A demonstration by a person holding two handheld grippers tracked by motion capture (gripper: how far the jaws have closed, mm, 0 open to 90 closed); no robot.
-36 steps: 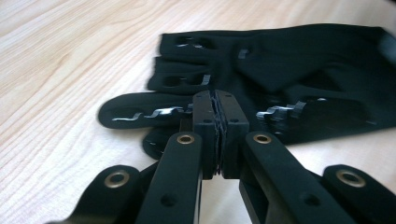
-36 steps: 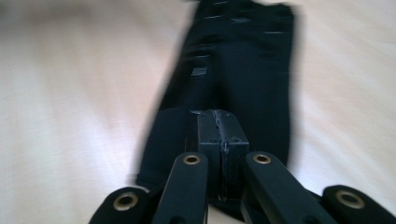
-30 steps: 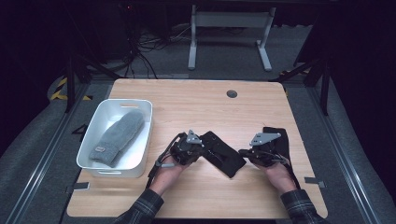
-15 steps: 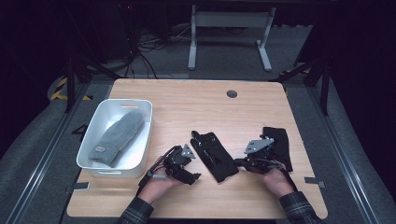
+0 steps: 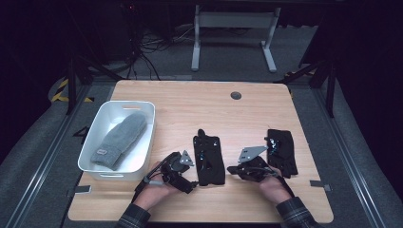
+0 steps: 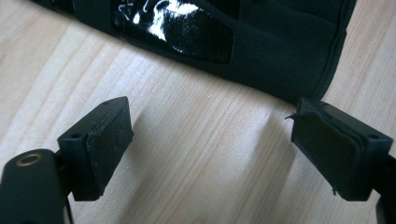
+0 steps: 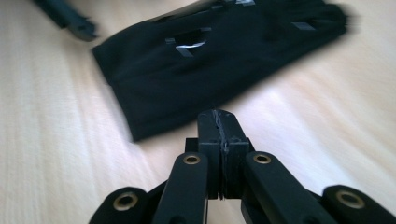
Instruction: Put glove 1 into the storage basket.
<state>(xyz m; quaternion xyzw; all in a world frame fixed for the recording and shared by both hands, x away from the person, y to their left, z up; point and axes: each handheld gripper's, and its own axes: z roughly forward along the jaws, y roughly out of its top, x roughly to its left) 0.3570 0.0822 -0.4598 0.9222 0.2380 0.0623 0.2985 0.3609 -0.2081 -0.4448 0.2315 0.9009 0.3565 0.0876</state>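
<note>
Black glove (image 5: 209,160) is lying flat w/ left hand-held gripper (image 5: 186,176) just opening, jaws empty, right hand-held gripper (image 5: 236,169) pinched together; regrasp risks scraping table (image 5: 190,104).

Your left claw (image 5: 186,178) has just been opening its jaws and letting go of the middle black glove (image 5: 209,159), with nothing between them now but bare table (image 6: 201,154). You are drawing that claw back toward yourself, off the glove's near-left edge. The glove is now lying straighter on the table. Your right claw (image 5: 234,170) is sliding leftward, away from the right glove (image 5: 282,151).
</note>
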